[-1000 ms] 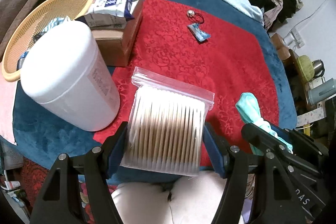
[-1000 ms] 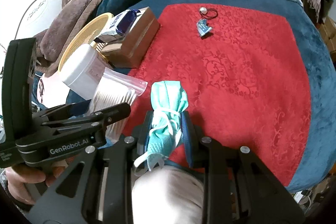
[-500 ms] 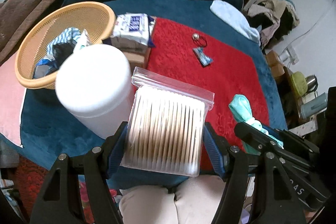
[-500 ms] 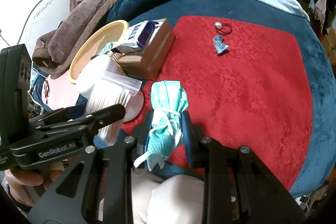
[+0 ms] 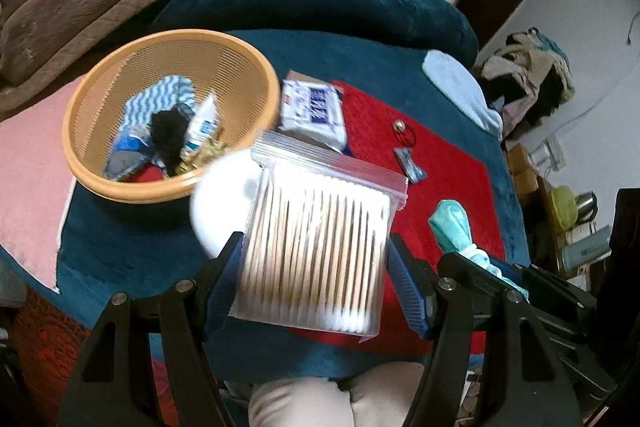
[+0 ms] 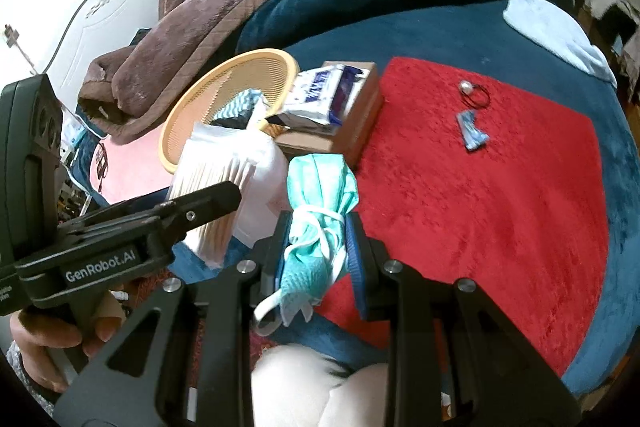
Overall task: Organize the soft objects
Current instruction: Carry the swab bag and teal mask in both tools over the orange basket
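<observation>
Clear zip bag of cotton swabs [image 5: 316, 251] clamped in left gripper [image 5: 316, 283], held beside orange basket [image 5: 80, 163]; right gripper [image 6: 318, 251] grips teal face mask [image 6: 320, 187] above red cloth [image 6: 500, 195].

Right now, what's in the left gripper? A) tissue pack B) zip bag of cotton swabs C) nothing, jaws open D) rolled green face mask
B. In the left wrist view the left gripper is shut on the zip bag of cotton swabs, its blue pads pressing both sides; the green face mask is clamped in the right gripper.
</observation>
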Tool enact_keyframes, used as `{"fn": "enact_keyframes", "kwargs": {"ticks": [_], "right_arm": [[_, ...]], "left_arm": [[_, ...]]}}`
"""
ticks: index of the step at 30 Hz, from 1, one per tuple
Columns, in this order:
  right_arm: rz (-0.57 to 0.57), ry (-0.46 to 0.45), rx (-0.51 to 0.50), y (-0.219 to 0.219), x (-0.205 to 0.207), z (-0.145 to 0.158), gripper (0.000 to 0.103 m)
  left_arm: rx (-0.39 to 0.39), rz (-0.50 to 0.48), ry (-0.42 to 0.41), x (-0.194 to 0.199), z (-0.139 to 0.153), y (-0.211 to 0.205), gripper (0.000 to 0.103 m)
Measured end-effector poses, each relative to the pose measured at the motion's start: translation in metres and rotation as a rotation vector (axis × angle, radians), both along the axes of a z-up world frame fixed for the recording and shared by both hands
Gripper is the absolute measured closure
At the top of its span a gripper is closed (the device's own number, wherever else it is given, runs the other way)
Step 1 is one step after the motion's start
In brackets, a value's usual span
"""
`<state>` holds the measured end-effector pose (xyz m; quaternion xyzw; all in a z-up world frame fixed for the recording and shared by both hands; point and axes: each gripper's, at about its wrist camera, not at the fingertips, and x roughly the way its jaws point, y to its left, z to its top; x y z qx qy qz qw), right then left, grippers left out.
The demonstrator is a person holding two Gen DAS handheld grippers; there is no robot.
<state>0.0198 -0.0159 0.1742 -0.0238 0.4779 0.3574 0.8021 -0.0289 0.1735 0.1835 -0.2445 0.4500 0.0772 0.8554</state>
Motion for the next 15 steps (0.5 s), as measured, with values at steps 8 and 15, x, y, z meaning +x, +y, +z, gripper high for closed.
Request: {"fn": "enact_keyframes", "kwargs": {"ticks": [8,15], "right_arm": [[0.059,-0.017,0.01,0.044,0.006,0.011,0.076],[0.121,-0.023,0.028,0.09,0.017,0.016,0.076]], "left_arm": [[-0.017,0.123,-0.01,-0.009,-0.003,0.064,0.033],[-0.016,0.24,-0.013,-0.014,-0.007,0.126,0.033]]}}
